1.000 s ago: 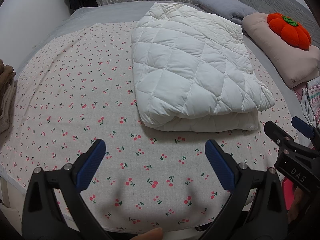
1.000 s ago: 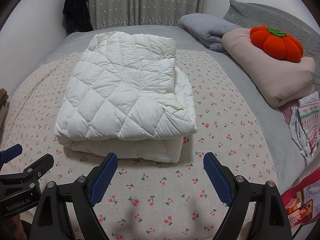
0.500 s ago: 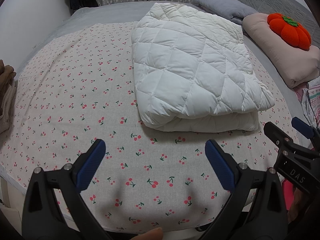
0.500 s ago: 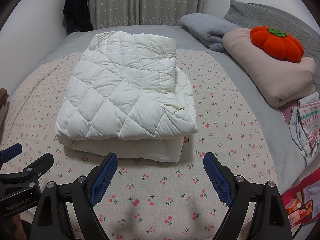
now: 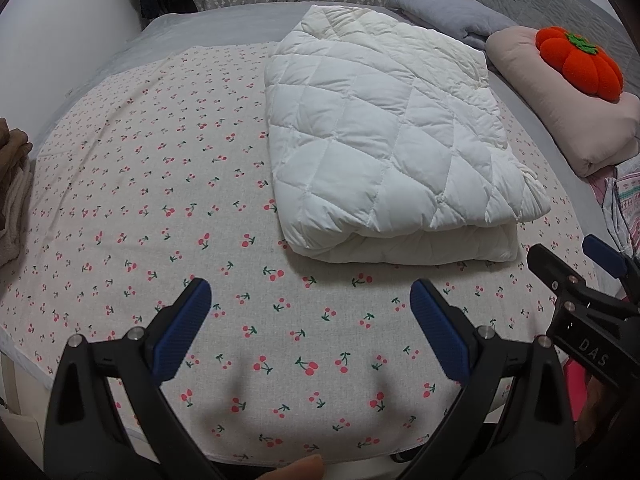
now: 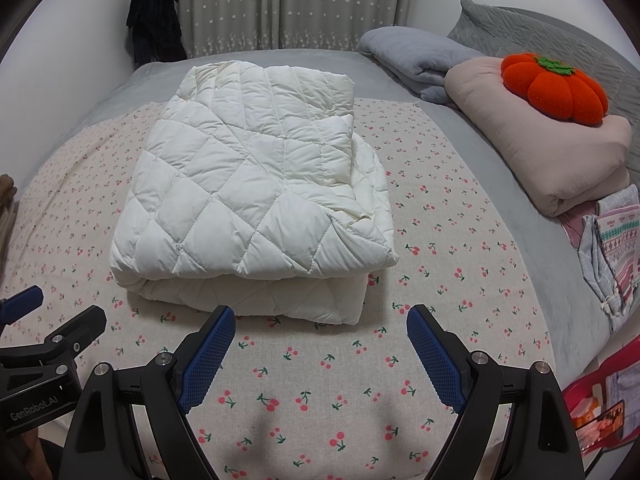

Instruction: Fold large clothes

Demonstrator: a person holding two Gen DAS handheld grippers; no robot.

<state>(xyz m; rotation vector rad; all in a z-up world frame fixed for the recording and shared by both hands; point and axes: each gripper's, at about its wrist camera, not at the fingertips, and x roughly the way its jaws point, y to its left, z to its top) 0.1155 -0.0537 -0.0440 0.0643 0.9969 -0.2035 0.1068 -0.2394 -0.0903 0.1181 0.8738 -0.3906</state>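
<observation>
A white quilted garment (image 6: 256,196) lies folded into a thick rectangular bundle on the cherry-print sheet (image 6: 460,264) that covers the near part of the bed. Its long axis runs away from the cameras, from the near edge of the sheet toward the star-patterned curtains (image 6: 280,4). The rounded fold faces the grippers, with two stacked layers showing along that near end; the far end reaches the sheet's far edge, over the grey bedcover (image 6: 168,68). On the side toward the orange pumpkin cushion (image 6: 554,88), a loose upper flap ends in a corner.

The left gripper (image 5: 310,330) hangs over bare sheet, short of the bundle's near end and toward the side away from the cushion; its blue-padded fingers (image 5: 182,334) stand wide apart with nothing between them. The right gripper (image 6: 320,354) hangs just short of the bundle's near fold, fingers (image 6: 436,356) likewise spread wide and empty. Neither touches the garment. The cushion sits on a folded pink blanket (image 6: 540,152), well apart from the bundle.
</observation>
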